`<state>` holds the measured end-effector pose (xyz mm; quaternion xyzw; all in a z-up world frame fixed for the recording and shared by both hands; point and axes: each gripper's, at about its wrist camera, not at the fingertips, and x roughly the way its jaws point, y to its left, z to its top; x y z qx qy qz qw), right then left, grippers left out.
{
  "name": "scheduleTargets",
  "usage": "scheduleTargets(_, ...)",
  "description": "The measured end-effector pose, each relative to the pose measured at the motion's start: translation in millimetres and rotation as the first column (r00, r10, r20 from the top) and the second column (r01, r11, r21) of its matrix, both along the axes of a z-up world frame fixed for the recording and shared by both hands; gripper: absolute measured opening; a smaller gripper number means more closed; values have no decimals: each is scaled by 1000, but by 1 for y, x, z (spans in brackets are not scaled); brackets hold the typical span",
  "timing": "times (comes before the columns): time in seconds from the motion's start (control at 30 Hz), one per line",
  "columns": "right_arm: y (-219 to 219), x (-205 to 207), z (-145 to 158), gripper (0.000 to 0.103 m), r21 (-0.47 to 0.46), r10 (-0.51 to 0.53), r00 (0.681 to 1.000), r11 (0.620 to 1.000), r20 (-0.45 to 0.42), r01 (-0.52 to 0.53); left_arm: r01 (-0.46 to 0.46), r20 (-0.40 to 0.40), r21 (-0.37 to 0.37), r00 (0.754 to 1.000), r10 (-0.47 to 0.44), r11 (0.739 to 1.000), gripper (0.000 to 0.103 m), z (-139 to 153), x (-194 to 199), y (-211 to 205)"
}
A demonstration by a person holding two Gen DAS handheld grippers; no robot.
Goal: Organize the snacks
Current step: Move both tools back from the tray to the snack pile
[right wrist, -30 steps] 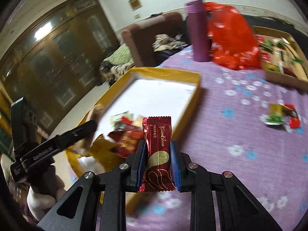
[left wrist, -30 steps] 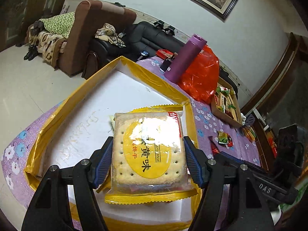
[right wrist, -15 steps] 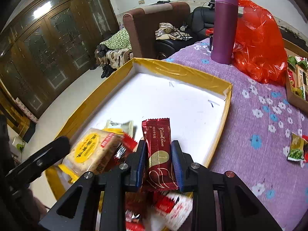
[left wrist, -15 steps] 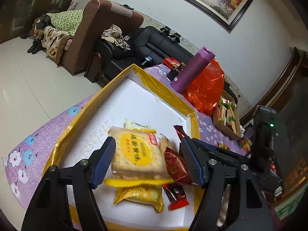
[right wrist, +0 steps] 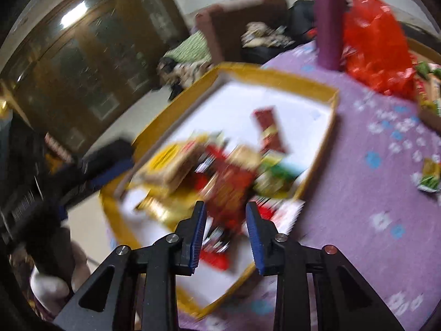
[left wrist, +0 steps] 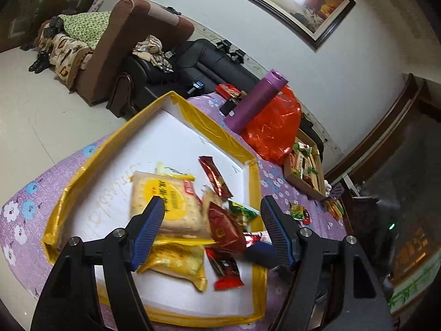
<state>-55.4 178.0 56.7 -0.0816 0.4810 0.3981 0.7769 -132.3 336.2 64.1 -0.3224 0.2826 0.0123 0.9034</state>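
Note:
A white tray with yellow taped walls (left wrist: 217, 129) (right wrist: 303, 82) lies on the purple flowered tablecloth. In it lie a yellow biscuit pack (left wrist: 165, 201) (right wrist: 168, 162), a long dark red bar (left wrist: 215, 178) (right wrist: 270, 129), a red pouch (left wrist: 224, 230), a green packet (left wrist: 242, 212) and more snacks. My left gripper (left wrist: 212, 231) is open and empty above the pile. My right gripper (right wrist: 226, 220) is open and empty over the tray's near end; its view is blurred.
A purple bottle (left wrist: 256, 99) (right wrist: 328, 22) and a red plastic bag (left wrist: 275, 129) (right wrist: 377, 33) stand beyond the tray. A wooden box of snacks (left wrist: 303, 165) sits at the back right. Loose packets (left wrist: 299, 212) (right wrist: 430, 176) lie on the cloth. Sofas stand behind.
My left gripper let go of the biscuit pack into the tray and drew back. My right gripper opened and dropped the dark red bar into the tray, then pulled back.

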Motion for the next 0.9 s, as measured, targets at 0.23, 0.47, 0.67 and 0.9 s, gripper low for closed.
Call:
scheduleTargets(0.23,7,29,-3,22,11,-66,997,998,40,66,18,-13,20,1000,-18,1000,72,6,-7,-9)
scheduleTargets(0.47,-67,21,24,32,129,-168,983,979,79,157,51,-54,18,997,-50,999,78,4,1,-25)
scheduleTargets(0.67,-166,36,8,33,120,-347,936,933,51,339,169,-105,-21,980,-170,985,78,-3,13,-60)
scheduleTargets(0.9,-261,52,-10,34,100,-523,852,849,19,518,283,-166,40,948,-273,958,78,-4,23,-117)
